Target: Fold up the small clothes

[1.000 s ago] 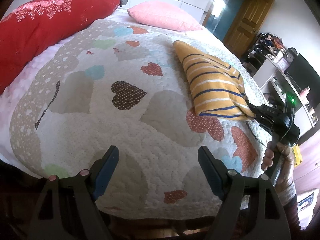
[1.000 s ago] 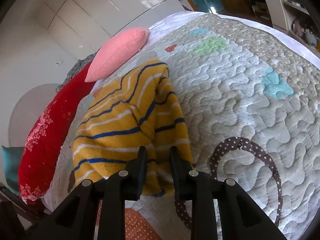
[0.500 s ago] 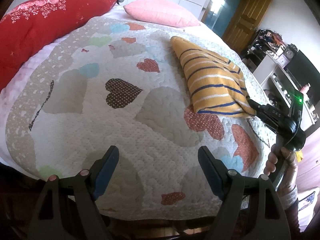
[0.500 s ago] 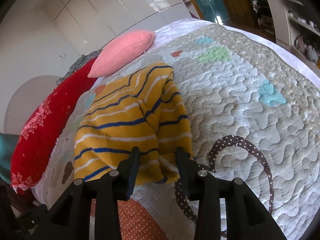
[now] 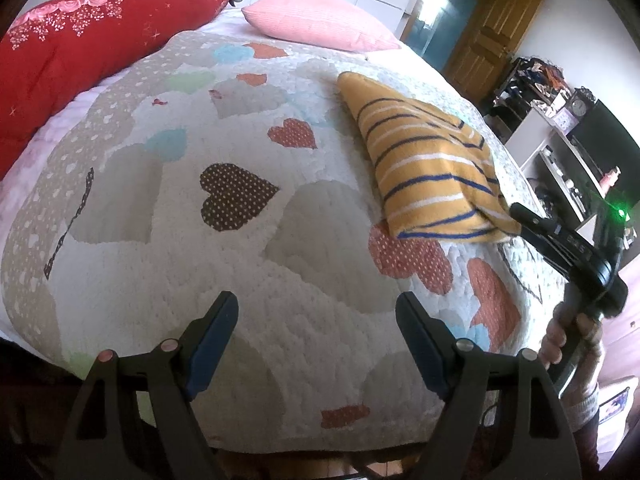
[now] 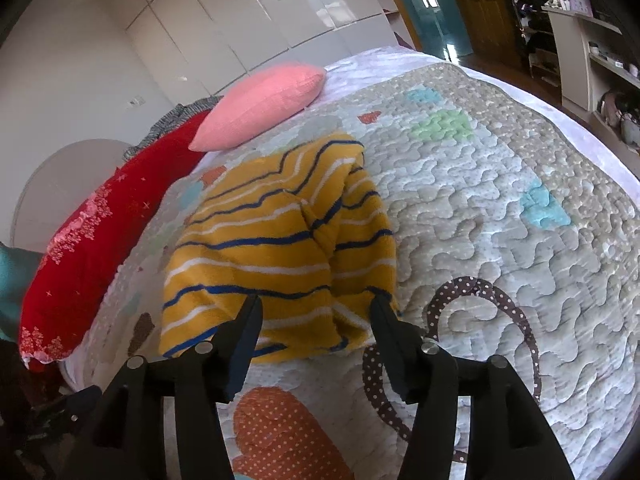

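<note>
A folded yellow garment with blue and white stripes (image 5: 424,168) lies on the heart-patterned quilt (image 5: 240,264), toward its right side. It also shows in the right wrist view (image 6: 276,248). My right gripper (image 6: 316,312) is open, its fingertips just at the garment's near edge, holding nothing. In the left wrist view the right gripper (image 5: 516,212) sits at the garment's right corner. My left gripper (image 5: 316,308) is open and empty over the quilt's near edge, well left of the garment.
A red bolster (image 5: 80,48) lies along the left side of the bed, a pink pillow (image 5: 320,24) at the head. Shelves and a cabinet (image 5: 560,144) stand right of the bed, a wooden door (image 5: 488,28) beyond. White wardrobes (image 6: 248,28) line the wall.
My right gripper has opened and let go of the striped garment, and has drawn back a little. The garment now lies flat on the quilt. The left gripper stays open and has barely moved.
</note>
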Tool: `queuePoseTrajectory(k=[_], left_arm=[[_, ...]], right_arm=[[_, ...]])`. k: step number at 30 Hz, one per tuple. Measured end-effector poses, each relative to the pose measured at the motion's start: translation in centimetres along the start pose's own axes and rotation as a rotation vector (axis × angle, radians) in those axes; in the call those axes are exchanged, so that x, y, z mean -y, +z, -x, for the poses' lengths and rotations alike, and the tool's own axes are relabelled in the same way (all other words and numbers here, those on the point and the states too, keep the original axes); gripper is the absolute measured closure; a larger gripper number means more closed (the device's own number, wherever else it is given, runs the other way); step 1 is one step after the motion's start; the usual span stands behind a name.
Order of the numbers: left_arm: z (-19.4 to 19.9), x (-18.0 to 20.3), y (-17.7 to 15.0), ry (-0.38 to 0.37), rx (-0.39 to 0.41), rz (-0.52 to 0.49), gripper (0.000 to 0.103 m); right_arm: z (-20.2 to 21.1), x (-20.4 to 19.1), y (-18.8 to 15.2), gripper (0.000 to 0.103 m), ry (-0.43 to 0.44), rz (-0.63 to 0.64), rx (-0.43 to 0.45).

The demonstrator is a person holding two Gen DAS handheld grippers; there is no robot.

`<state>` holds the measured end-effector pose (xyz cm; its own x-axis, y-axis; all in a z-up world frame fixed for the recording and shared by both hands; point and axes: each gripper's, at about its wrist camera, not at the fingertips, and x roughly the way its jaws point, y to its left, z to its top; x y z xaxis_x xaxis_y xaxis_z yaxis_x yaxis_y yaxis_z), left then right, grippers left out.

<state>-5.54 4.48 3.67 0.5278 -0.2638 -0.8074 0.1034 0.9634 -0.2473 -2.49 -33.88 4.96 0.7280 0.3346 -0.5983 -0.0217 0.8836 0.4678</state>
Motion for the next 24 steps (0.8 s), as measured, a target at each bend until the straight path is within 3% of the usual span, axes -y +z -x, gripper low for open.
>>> queuePoseTrajectory(k=[4, 7, 12, 18, 22, 24], left_arm=[[-0.2, -0.4, 0.7, -0.005, 0.009, 0.004, 0.023], [-0.5, -0.6, 1.9, -0.017, 0.019, 0.001, 0.023], [-2.4, -0.7, 5.4, -0.075, 0.032, -0.015, 0.021], [-7.8, -0.2, 10.4, -0.241, -0.012, 0.010, 0.019], [-12.0, 1.3, 12.7, -0.365, -0.072, 0.028, 0.016], [-13.7, 2.4, 13.5, -0.424, -0.096, 0.013, 0.015]], right_arm=[[1.6, 0.0, 0.6, 0.041, 0.058, -0.021, 0.052], [2.6, 0.3, 1.6, 0.032, 0.076, -0.035, 0.087], [1.6, 1.7, 5.2, 0.023, 0.003, -0.033, 0.091], [-4.2, 3.8, 8.6, 0.021, -0.018, -0.059, 0.007], [-8.7, 4.8, 9.7, 0.021, 0.016, -0.089, -0.064], [-10.6, 5.6, 10.0, 0.019, 0.075, -0.139, -0.089]])
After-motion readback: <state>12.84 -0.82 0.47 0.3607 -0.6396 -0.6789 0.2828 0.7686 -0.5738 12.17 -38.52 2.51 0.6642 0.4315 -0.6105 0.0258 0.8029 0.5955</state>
